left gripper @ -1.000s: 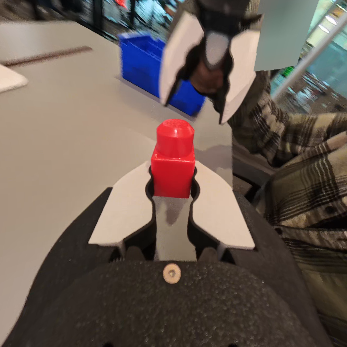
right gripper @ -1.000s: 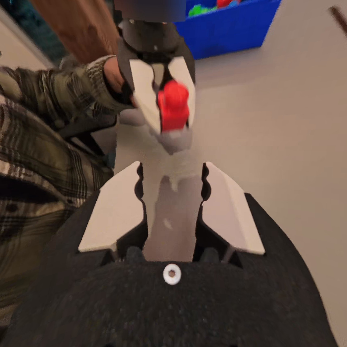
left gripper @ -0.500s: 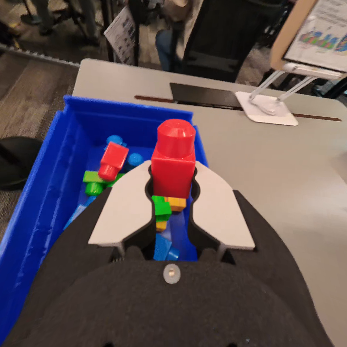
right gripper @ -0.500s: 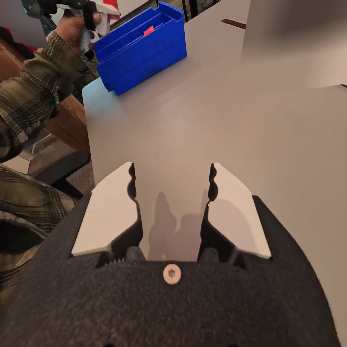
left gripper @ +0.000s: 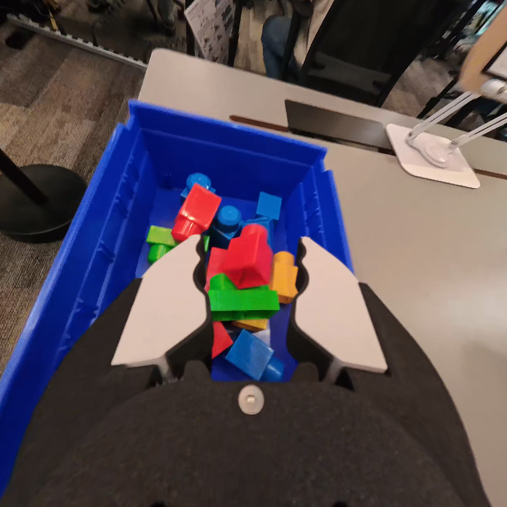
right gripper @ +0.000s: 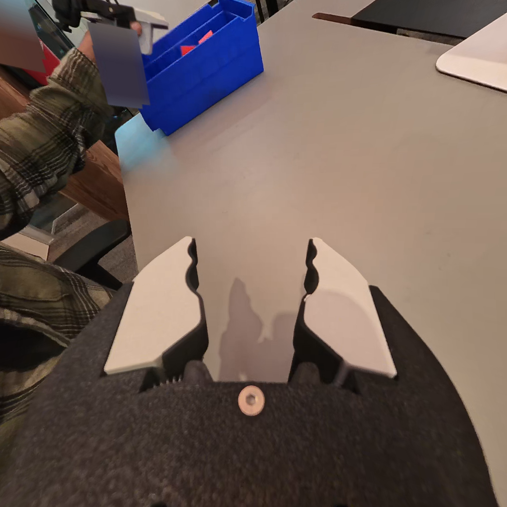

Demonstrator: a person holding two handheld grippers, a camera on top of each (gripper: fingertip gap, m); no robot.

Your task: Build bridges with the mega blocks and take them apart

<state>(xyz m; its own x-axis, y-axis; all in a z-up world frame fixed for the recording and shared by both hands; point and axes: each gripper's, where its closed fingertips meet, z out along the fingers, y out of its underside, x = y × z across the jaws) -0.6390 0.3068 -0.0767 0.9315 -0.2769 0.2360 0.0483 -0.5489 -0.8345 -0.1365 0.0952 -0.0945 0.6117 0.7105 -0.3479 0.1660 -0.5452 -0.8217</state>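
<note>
A: Blue bin [left gripper: 90, 274] holds the mega blocks; red block [left gripper: 248, 259] lies tilted in the pile, directly below left gripper [left gripper: 249, 244], jaws wide, empty.
B: Right gripper [right gripper: 251, 244]: spread, empty, well away from bin.

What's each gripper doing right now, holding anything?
Left gripper: open, empty, over the blue bin.
Right gripper: open, empty, over the grey table.

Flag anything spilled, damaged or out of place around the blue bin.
Nothing stands out. The blocks lie jumbled inside the blue bin, a red block topmost, blurred. None lies on the grey table. Left gripper and right gripper are open and empty.
</note>
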